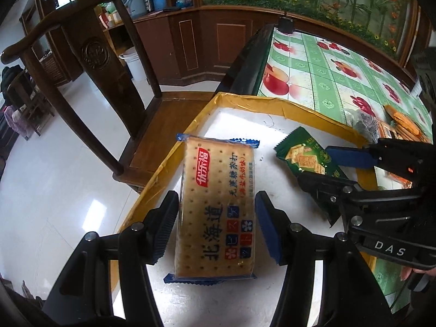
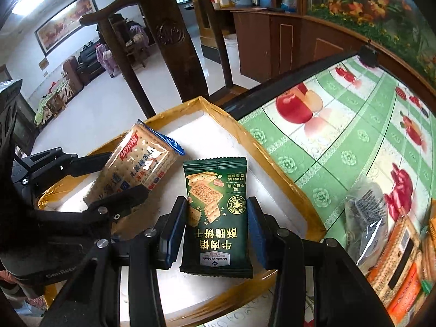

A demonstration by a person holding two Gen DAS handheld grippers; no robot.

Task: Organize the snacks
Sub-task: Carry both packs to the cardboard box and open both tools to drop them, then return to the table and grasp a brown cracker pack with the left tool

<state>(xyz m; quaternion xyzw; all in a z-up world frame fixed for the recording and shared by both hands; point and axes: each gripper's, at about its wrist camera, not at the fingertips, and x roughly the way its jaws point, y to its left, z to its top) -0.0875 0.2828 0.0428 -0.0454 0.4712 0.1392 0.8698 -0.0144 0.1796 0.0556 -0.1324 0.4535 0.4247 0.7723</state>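
A clear, blue-edged cracker packet (image 1: 215,204) is clamped between the pads of my left gripper (image 1: 216,199), which is shut on it. In the right wrist view this cracker packet (image 2: 141,160) tilts above the white tray (image 2: 272,163), with the left gripper (image 2: 128,173) on it. My right gripper (image 2: 215,204) is shut on a dark green biscuit packet (image 2: 216,218), pads against both long edges. From the left wrist view, the green packet (image 1: 302,155) hangs slanted over the tray (image 1: 313,106) in the right gripper (image 1: 313,163).
The tray has a yellow-taped rim and sits at the corner of a table with a green fruit-print cloth (image 1: 327,76). More snack packs (image 2: 395,259) and a silvery bag (image 2: 365,218) lie on the cloth to the right. A dark wooden chair (image 1: 90,54) stands just beyond the tray.
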